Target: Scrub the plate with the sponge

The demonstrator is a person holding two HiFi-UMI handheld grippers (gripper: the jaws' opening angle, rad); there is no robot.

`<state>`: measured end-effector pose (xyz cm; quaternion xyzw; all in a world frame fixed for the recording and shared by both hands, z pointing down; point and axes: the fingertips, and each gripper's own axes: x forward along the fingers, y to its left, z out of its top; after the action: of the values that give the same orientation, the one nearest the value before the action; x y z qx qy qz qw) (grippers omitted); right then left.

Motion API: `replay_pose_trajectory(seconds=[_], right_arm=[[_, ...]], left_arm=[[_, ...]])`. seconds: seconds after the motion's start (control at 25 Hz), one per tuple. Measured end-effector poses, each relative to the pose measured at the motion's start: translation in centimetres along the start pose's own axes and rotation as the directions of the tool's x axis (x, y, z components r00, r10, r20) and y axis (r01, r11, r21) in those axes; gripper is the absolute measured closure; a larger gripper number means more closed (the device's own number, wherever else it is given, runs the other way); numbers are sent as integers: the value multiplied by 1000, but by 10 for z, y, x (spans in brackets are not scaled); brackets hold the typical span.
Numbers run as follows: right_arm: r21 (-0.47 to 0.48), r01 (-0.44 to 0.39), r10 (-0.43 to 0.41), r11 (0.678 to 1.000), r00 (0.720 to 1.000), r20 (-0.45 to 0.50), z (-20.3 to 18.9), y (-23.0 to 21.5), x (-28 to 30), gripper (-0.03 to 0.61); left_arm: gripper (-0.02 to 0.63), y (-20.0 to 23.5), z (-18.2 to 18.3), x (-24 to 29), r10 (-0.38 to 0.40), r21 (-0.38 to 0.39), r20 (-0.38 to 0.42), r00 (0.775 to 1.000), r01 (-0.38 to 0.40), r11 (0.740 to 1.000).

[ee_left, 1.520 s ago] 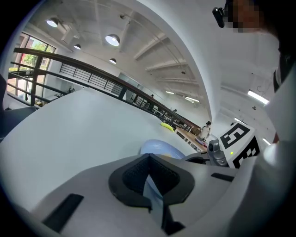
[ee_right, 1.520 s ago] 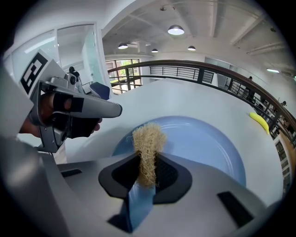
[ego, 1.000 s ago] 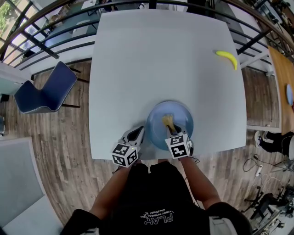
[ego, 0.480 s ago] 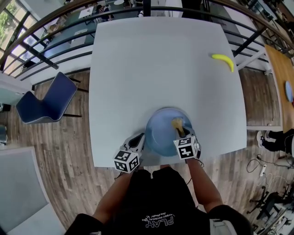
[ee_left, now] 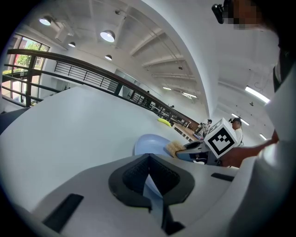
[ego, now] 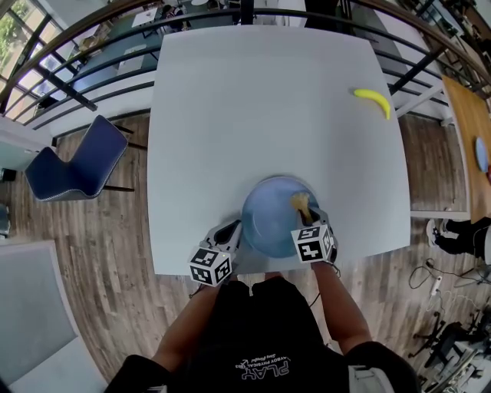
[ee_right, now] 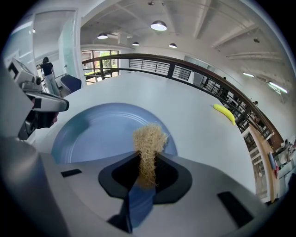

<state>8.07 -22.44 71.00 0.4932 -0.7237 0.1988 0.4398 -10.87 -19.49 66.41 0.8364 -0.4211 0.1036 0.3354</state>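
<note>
Head view: my right claw, clamped on sponge, shifted from plate centre toward 2 o'clock; left claw pinches plate's rim. Scrubbing underway.

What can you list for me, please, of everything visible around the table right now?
table: one, white, centre of the head view
plate: one, blue, on the table near its near edge
sponge: one, tan and fibrous, over the plate's right part
banana: one, yellow, on the table at its far right
chair: one, blue, on the floor left of the table
railing: dark, beyond the table's far edge
floor: wood planks, around the table
left gripper: grey, shut on the plate's left rim
right gripper: grey, shut on the sponge
person's shirt: black, bottom of the head view
</note>
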Motion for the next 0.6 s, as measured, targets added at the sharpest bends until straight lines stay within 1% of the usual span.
replay_pose_trajectory(seconds=[0.12,0.24,0.44,0.6], right_arm=[[-8,-16,17,1000,1000,14,2,6,-5,506],[1,-48,48,999,998,28,5,22,-10,506],[-18,-107,108,994,992,63,14,62,-20,506],[-33,-178,180,983,982,58,15,97,-23,506]], left_arm=[[601,1,-2,-2,7,-4,0,1000,-7,1000],[601,4,-3,-6,15,-7,-2,1000,-15,1000],[601,7,-8,-12,22,-15,-7,1000,-22,1000],[601,8,-12,-14,21,-18,-15,1000,-22,1000]])
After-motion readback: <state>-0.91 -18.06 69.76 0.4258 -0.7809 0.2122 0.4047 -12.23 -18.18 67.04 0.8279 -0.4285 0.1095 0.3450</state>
